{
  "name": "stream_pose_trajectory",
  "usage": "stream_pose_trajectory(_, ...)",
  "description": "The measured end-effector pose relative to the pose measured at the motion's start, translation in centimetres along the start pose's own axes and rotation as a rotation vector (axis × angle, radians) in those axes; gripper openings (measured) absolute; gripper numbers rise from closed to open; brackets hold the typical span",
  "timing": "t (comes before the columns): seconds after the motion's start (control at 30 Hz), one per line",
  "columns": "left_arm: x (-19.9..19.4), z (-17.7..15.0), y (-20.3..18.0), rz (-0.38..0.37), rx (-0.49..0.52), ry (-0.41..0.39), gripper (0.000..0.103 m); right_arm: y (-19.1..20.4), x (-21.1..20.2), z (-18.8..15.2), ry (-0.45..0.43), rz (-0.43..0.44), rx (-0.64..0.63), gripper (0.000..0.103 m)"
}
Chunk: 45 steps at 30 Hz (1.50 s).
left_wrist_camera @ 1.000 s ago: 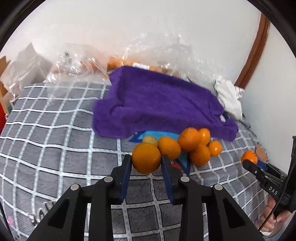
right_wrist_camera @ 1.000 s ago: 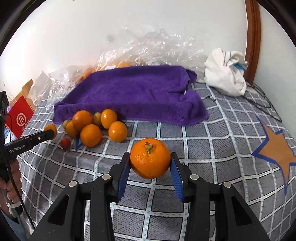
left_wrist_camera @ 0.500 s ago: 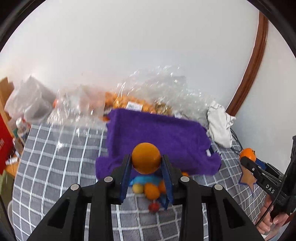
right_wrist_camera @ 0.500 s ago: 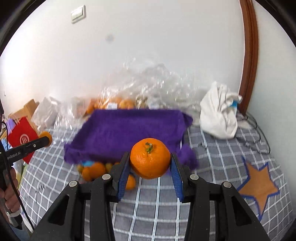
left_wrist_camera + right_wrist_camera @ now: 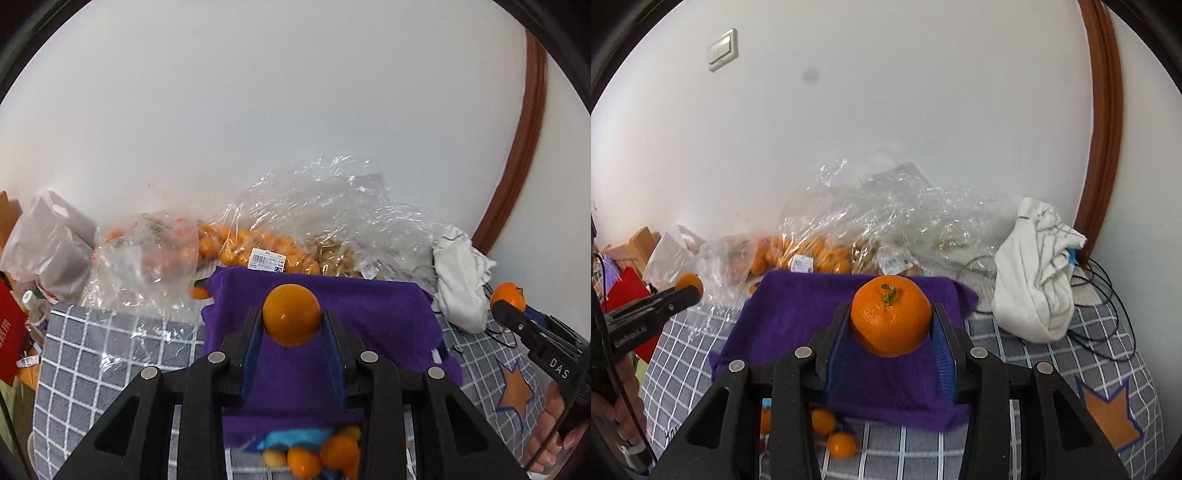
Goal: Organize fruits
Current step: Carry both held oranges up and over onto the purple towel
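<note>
Jaws of both grippers clamp oranges above the purple towel (image 5: 369,317), clear bags (image 5: 325,221) heaped behind it.

A home bedroom: checked bedspread (image 5: 1108,354), wall light switch (image 5: 723,50), wooden door frame (image 5: 1102,122).

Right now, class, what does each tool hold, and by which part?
Left tool: smooth orange fruit, clamped at its sides. Right tool: stemmed mandarin, gripped likewise.
</note>
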<state>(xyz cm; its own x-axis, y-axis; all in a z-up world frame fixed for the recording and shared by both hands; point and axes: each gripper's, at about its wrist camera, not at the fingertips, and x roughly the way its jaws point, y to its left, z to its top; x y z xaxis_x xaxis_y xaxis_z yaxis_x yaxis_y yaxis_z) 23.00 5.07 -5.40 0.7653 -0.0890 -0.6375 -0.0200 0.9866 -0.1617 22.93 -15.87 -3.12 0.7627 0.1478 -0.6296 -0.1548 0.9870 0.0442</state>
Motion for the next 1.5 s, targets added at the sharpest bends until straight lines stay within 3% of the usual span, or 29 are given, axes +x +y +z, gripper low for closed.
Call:
stream_pose_trajectory(0.43, 8.6, 1.4, 1.1, 0.079, 0.021, 0.029, 0.031, -1.1, 8.5, 1.4, 0.069, -0.008, 0.006, 0.042)
stream_pose_trajectory(0.77, 13.7, 0.5, 2.1, 0.156, 0.042, 0.082, 0.031, -1.8, 13.9, 0.0, 0.156, -0.031, 0.000, 0.042)
stream_pose_trajectory(1.1, 15.1, 0.0, 2.5, 0.146, 0.050, 0.131, 0.031, -2.9, 17.6, -1.5, 0.238, -0.039, 0.016, 0.042)
stream_pose_trajectory(1.5, 17.0, -0.6, 2.5, 0.154, 0.047, 0.177, 0.031, -3.1, 18.9, -2.4, 0.285, -0.043, 0.021, 0.042)
